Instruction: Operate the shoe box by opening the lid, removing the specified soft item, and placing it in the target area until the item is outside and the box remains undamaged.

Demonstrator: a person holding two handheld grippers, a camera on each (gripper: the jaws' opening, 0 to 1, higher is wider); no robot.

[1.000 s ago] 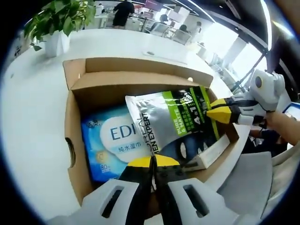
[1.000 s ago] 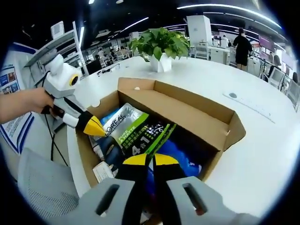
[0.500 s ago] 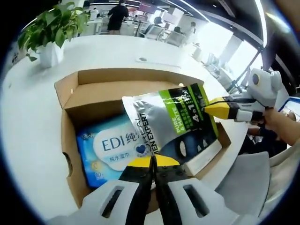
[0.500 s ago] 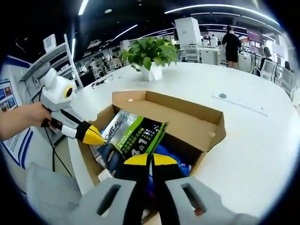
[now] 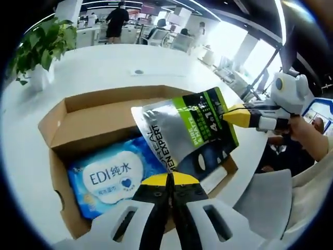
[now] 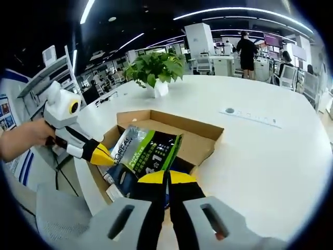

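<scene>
In the left gripper view, a plant point(image 5: 36, 49) stands far left on the white table point(image 5: 104, 65). Ahead of the jaws lies the open box point(image 5: 93, 117), a blue wipes pack point(image 5: 106, 174) inside it, left of the jaws. The left gripper point(image 5: 169, 179) is closed on the near edge of the silver-green pouch point(image 5: 182, 133), which rises above the box straight ahead. The right gripper point(image 5: 233, 115) pinches the pouch's far right edge.

In the right gripper view, the left gripper point(image 6: 106, 154) enters from the left, touching the pouch point(image 6: 143, 153); the right gripper point(image 6: 167, 178) is closed on its near edge, above the box point(image 6: 195, 138).
</scene>
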